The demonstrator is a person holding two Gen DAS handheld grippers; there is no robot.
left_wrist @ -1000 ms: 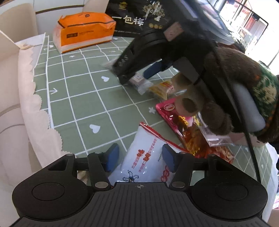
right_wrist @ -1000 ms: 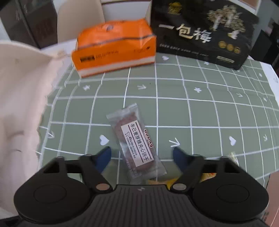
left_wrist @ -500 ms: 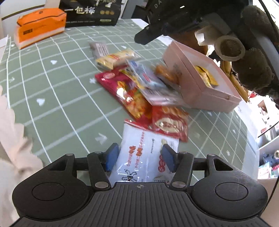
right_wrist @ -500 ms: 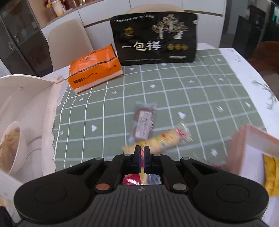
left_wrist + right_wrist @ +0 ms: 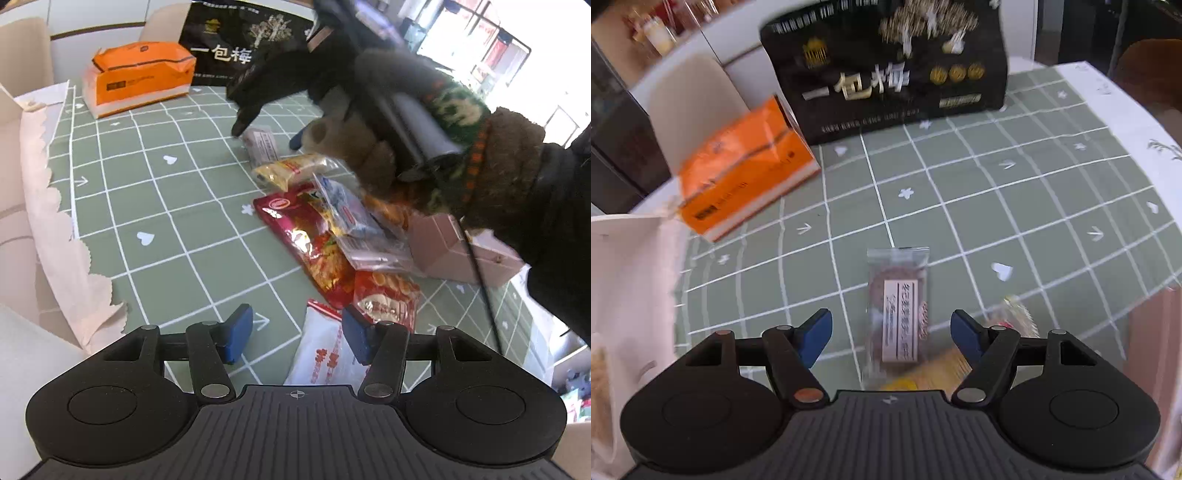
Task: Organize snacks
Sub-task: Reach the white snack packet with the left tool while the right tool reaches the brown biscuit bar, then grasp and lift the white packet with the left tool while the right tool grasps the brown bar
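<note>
Far left, beyond the cloth's scalloped edge, the green grid cloth [image 5: 155, 206] is bare. The left gripper [image 5: 297, 338] hangs wide and empty; the right gripper [image 5: 891, 334], jaws just opened, straddles the brown biscuit bar [image 5: 897, 314] unpinched. Snack packets [image 5: 325, 236] remain loose (little looks sorted) beside the pink box [image 5: 454, 251].

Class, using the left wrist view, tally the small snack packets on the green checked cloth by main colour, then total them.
Red foil packets: 2
White plastic packet: 1
Yellow plastic packet: 1
Clear plastic packets, blue-printed and brown-biscuit: 2
Orange packet, half hidden: 1
Total: 7
</note>
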